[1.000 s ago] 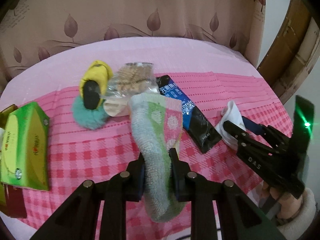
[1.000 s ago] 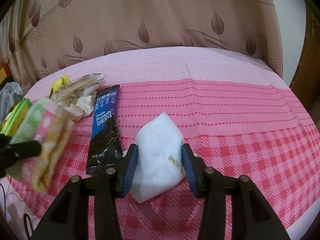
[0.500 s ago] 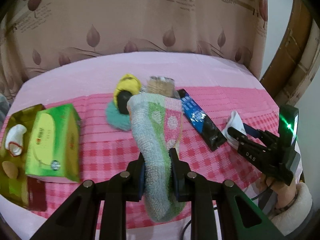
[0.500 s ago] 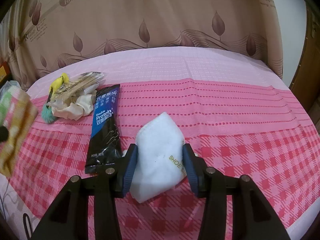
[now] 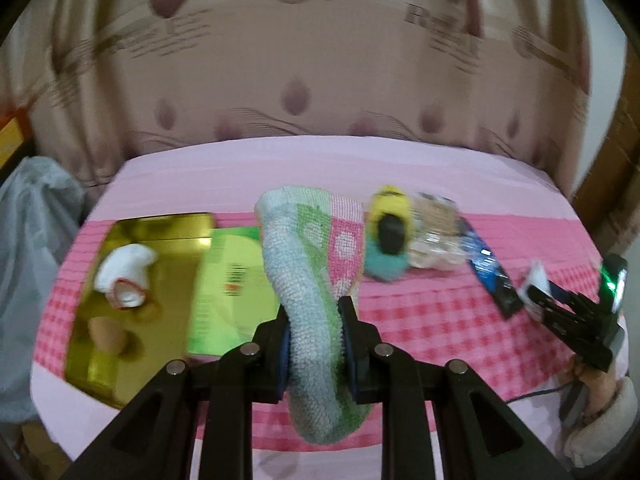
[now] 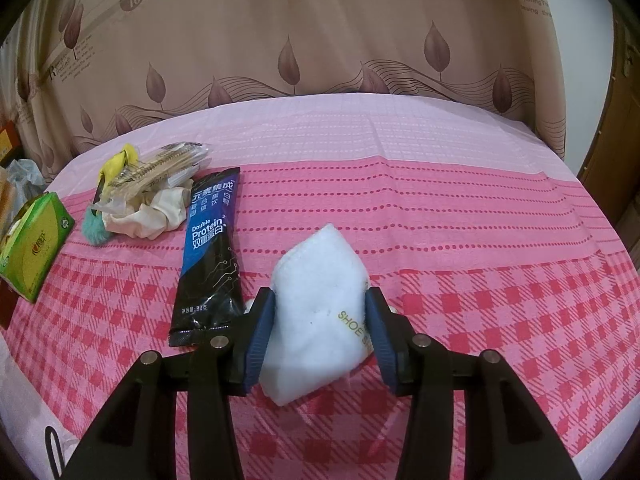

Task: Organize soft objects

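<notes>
My left gripper (image 5: 313,320) is shut on a rolled grey-green and pink towel (image 5: 308,264), held above the pink checked table. A gold tray (image 5: 92,360) at the left holds a white sock (image 5: 124,276) and a tan sponge (image 5: 106,334). My right gripper (image 6: 320,312) has its pads against both sides of a white folded shoe cloth (image 6: 320,312) that rests on the table. It also shows in the left wrist view (image 5: 560,312) at the far right.
A green tissue box (image 5: 228,292) lies beside the tray, also in the right wrist view (image 6: 32,248). A pile with a yellow toy (image 5: 390,216), teal pompom (image 6: 94,228), cream cloth (image 6: 148,216) and bagged sticks sits mid-table. A black protein sachet (image 6: 212,252) lies next to it.
My left gripper has swung left and back with the towel, bringing the gold tray and tissue box into view. The right gripper has stayed in place on the white cloth.
</notes>
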Motion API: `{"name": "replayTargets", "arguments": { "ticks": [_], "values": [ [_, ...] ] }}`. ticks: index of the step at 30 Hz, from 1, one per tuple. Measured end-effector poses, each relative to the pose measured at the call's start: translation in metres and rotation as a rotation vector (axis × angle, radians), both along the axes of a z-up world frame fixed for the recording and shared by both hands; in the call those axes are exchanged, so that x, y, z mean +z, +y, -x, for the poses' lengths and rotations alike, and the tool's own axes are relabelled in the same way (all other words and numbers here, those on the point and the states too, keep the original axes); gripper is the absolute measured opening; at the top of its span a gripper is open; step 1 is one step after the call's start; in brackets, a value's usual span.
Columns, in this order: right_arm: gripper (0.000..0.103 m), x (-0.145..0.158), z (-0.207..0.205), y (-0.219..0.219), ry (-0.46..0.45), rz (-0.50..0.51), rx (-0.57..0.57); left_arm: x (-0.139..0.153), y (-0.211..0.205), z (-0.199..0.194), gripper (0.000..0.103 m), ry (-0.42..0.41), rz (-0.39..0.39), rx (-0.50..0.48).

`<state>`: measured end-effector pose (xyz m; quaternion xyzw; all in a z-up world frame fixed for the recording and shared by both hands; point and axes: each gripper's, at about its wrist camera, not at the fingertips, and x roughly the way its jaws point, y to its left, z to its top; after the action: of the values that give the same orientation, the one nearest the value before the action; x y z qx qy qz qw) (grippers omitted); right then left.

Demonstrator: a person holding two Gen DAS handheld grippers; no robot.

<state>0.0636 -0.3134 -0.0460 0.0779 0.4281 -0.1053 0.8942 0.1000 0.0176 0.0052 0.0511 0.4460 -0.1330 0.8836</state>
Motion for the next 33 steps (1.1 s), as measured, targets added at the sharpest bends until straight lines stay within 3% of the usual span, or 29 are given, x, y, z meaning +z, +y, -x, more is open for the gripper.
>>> {"name": "replayTargets", "arguments": {
  "ticks": [8, 18, 33],
  "values": [
    [0.045, -0.001, -0.001, -0.001, 0.003, 0.009, 0.001, 0.007, 0.075, -0.015, 0.021, -0.028, -0.055, 0.149],
    [0.046, -0.001, -0.001, 0.002, 0.008, 0.026, 0.003, -0.019, 0.164, -0.024, 0.021, 0.027, -0.111, 0.301],
    [0.047, -0.002, -0.001, 0.003, 0.012, 0.042, 0.004, -0.051, 0.217, -0.028, 0.022, 0.072, -0.125, 0.401]
  ]
}}
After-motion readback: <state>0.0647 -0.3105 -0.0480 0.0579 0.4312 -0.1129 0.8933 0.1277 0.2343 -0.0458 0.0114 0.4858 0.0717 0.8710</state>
